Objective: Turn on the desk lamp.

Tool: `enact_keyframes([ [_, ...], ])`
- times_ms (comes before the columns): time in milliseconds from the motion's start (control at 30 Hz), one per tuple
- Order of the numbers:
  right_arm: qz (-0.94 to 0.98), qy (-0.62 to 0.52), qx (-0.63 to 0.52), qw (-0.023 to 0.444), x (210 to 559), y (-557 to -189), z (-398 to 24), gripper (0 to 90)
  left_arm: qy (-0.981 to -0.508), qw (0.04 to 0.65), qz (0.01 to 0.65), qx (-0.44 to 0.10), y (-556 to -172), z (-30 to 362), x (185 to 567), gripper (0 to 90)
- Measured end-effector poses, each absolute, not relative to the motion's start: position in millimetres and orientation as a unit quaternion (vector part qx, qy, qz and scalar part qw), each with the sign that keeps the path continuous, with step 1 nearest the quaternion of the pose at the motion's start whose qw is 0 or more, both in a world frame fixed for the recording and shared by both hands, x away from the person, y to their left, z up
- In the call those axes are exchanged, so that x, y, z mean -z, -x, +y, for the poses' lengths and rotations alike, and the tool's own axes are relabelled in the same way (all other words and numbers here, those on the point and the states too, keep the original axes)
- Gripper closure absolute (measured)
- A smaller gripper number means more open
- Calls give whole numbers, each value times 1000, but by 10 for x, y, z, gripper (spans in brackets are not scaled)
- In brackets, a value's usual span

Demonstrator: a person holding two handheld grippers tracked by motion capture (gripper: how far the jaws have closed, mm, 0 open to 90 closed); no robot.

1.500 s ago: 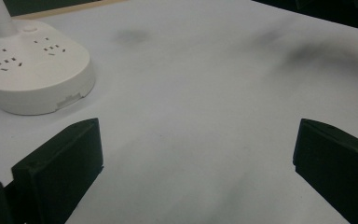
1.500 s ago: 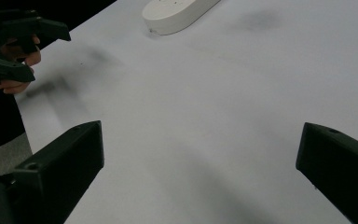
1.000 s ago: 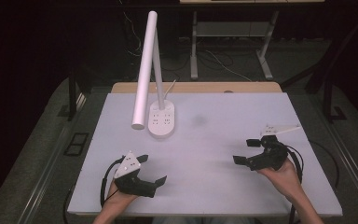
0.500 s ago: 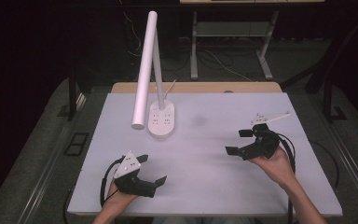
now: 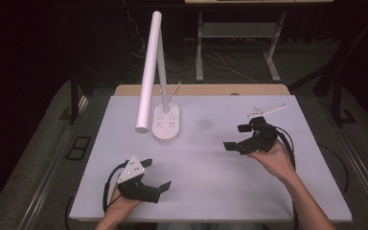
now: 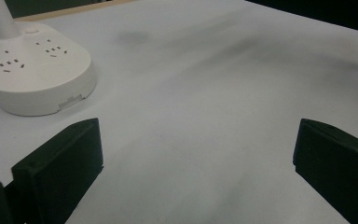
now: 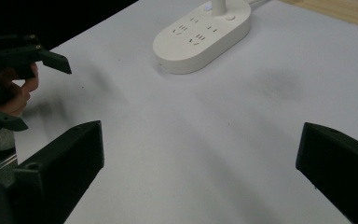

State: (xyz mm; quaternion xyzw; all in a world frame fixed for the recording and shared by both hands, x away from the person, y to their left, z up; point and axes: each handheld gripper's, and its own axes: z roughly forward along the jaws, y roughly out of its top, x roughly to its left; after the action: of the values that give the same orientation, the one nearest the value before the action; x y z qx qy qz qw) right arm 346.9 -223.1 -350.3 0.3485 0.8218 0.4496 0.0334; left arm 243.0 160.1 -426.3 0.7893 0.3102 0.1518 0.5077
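A white desk lamp stands at the back left of the white table (image 5: 211, 191): an oval base with sockets (image 5: 166, 123) and a long tube head (image 5: 146, 86) slanting forward. My left gripper (image 5: 156, 173) rests near the front edge, open, nothing between its jaws. The left gripper view has the gripper (image 6: 198, 172) pointing across bare table, with the lamp base (image 6: 37, 74) at upper left. My right gripper (image 5: 235, 137) hovers right of centre, open and empty. From the right gripper view, that gripper (image 7: 200, 172) faces the lamp base (image 7: 200, 35), with the left gripper (image 7: 25, 56) and its hand off to the left.
A wooden strip (image 5: 206, 89) runs along the table's back edge. A faint dark smudge (image 5: 204, 123) marks the surface right of the lamp base. Metal stand legs (image 5: 199, 52) and cables lie on the dark floor behind. Open surface lies between the two grippers.
My right gripper has moved left and away from the person, toward the table's middle, staying open. The left gripper and the lamp have stayed put.
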Motion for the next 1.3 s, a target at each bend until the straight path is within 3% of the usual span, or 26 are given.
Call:
enact_keyframes([
  [1300,818,-365,-444,25,3560,-4038,-1798,3,-785,514,311,-152,-2419,1640,4240,4],
])
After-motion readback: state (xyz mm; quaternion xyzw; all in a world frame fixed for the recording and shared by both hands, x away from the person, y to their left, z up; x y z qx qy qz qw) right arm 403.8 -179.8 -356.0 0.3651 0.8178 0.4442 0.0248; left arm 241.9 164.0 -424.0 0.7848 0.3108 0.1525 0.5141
